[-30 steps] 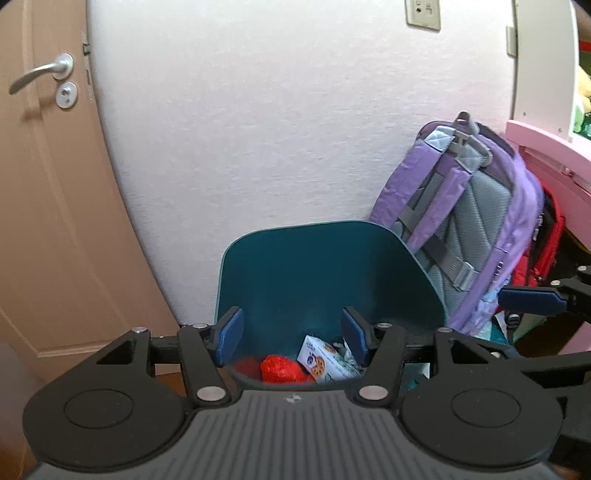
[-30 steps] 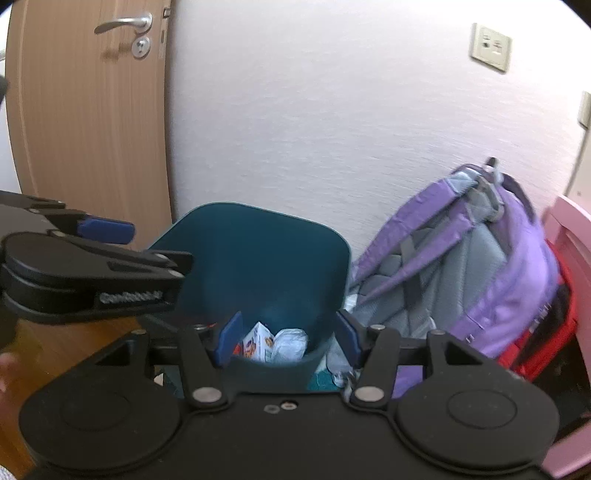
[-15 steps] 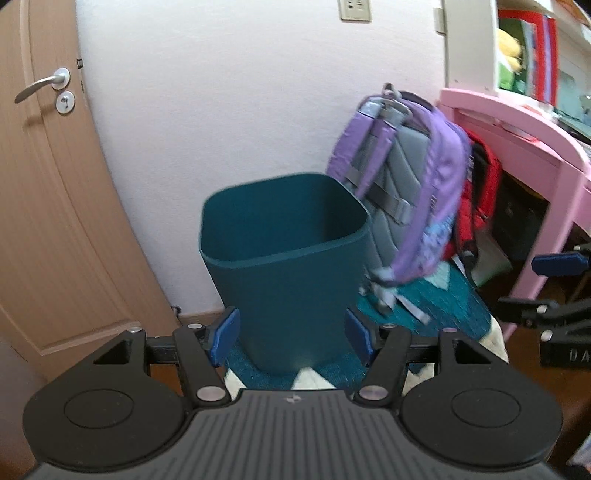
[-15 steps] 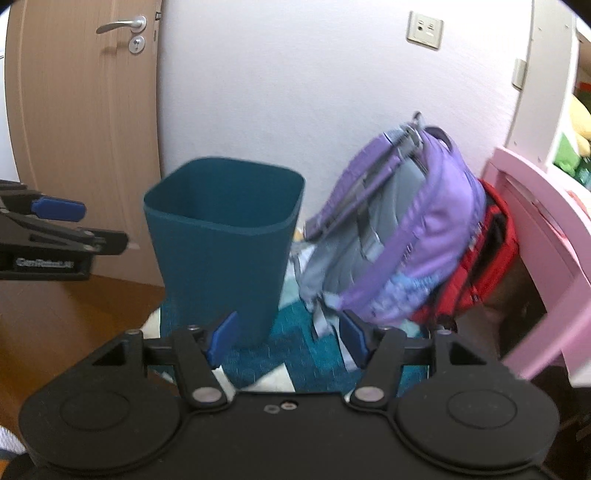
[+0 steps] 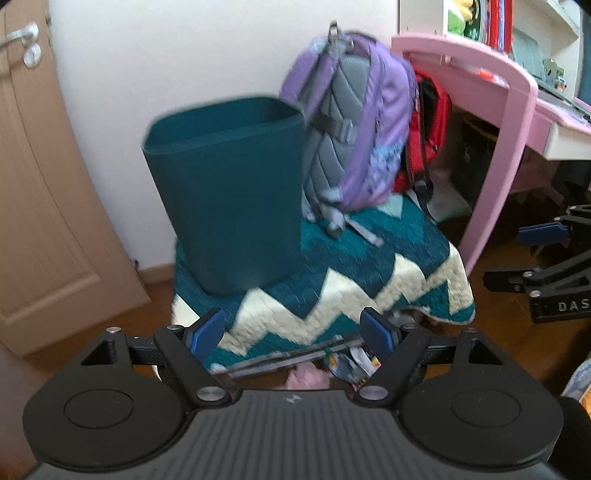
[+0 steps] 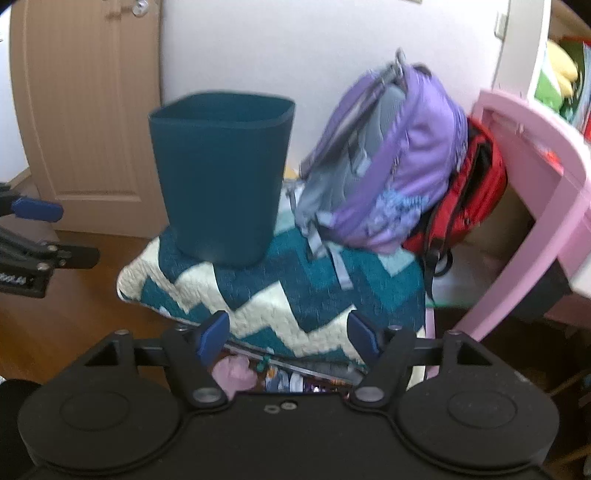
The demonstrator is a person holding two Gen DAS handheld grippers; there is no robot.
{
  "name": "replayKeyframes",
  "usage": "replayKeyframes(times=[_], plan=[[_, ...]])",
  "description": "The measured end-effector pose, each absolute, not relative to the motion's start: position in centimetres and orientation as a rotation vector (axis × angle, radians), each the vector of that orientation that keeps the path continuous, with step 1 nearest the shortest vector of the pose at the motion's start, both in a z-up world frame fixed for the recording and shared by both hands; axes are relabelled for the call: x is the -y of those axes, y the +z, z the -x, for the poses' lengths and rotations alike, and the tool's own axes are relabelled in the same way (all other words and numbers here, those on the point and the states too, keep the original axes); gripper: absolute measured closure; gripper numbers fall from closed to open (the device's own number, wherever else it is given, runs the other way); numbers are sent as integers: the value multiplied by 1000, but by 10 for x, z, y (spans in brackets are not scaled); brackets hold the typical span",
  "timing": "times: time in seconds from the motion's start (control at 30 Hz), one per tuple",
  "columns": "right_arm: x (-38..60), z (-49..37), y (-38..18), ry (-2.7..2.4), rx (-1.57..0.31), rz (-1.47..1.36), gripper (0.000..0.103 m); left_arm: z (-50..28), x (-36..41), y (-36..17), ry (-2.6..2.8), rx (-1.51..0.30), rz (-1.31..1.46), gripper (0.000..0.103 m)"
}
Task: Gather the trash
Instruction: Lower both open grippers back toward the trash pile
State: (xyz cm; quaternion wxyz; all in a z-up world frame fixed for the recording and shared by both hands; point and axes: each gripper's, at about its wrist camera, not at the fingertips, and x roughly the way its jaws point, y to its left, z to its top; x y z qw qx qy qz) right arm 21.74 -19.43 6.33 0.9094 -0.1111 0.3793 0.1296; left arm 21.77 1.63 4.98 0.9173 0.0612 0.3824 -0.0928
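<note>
Left wrist view, one teal bin (image 5: 229, 192), two backpacks, one quilt (image 5: 332, 280).

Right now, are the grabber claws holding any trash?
No. The left gripper and the right gripper are both open, with nothing between their fingers. The bin stands untouched.

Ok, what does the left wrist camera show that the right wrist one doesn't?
Only the left wrist view shows the door handle, the desk top with its clutter, and the right gripper at the right edge, open. Only the right wrist view shows the left gripper at its left edge and yellow plush on the shelf. Both show the bin standing on the zigzag quilt, the purple backpack, the red bag and the door.
</note>
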Motion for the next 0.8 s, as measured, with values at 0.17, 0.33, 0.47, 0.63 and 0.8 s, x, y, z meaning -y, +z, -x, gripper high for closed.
replayKeyframes(times=[0.17,0.33,0.47,0.63,0.8], plan=[[203,-234,8,267,-882,153,29,-243,-9,-9,-188,-893,-77,21],[201,-258,-71,284,-1018,91,28,-274,-3,-80,-169,-982,-77,21],[202,-274,-134,275,-1112,33,28,-299,-2,-139,-161,-1048,-73,21],[199,-289,-211,263,-1219,-18,28,-328,3,-207,-169,-1121,-92,21],[183,-297,-285,292,-1300,-42,28,-360,9,-281,-176,-1214,-104,21]])
